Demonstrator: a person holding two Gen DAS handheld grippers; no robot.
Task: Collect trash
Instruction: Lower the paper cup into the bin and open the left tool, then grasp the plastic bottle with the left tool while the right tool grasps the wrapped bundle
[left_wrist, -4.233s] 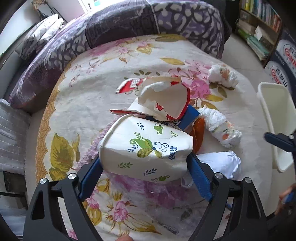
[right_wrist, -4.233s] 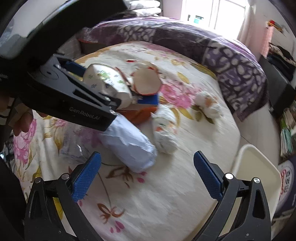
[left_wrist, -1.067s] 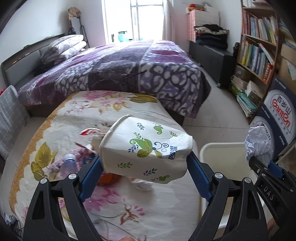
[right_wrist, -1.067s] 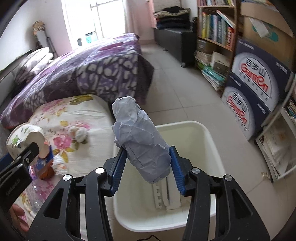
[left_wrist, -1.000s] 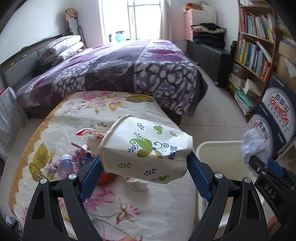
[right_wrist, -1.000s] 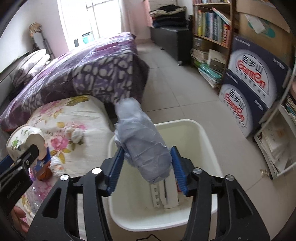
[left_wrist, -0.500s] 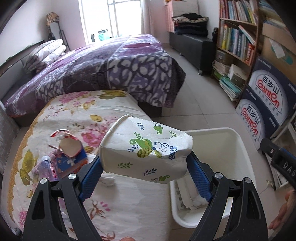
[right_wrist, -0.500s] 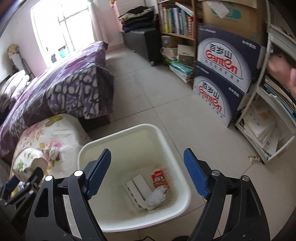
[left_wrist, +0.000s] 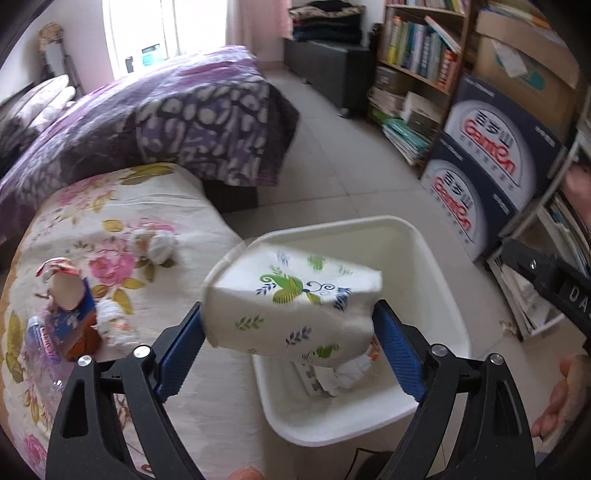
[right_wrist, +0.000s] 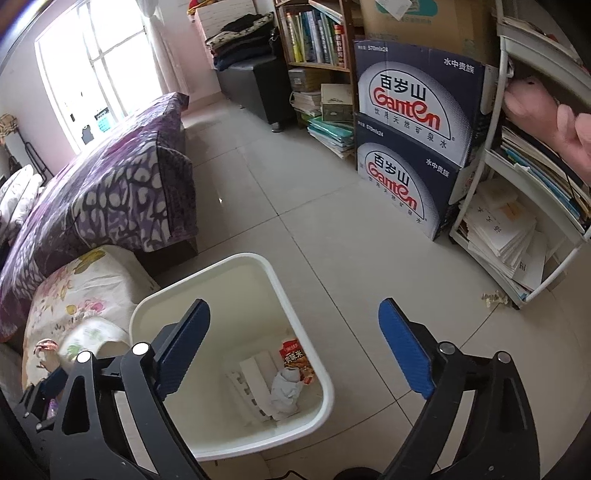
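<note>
The left gripper (left_wrist: 290, 345) has a crushed paper cup (left_wrist: 291, 308) with a leaf print between its blue fingers (left_wrist: 181, 354), which are opening; the cup looks blurred and tilted, and whether the pads still press it I cannot tell. It hangs over the near left corner of the white bin (left_wrist: 436, 266), which stands on the tiled floor (right_wrist: 314, 192) against a low seat with a floral cover (left_wrist: 110, 221). More trash lies on that cover: a wad of tissue (left_wrist: 157, 245), a torn carton (left_wrist: 66, 291) and a plastic bottle (left_wrist: 42, 339). The right gripper (right_wrist: 293, 349) is opening wide with nothing between its fingers, above the bin's far side. In the bin lie a crumpled grey paper (right_wrist: 286, 393), a snack packet (right_wrist: 295, 358) and white packaging (right_wrist: 255, 380). Stacked water boxes (right_wrist: 410, 122) and a bookshelf (right_wrist: 317, 37) stand beyond.
</note>
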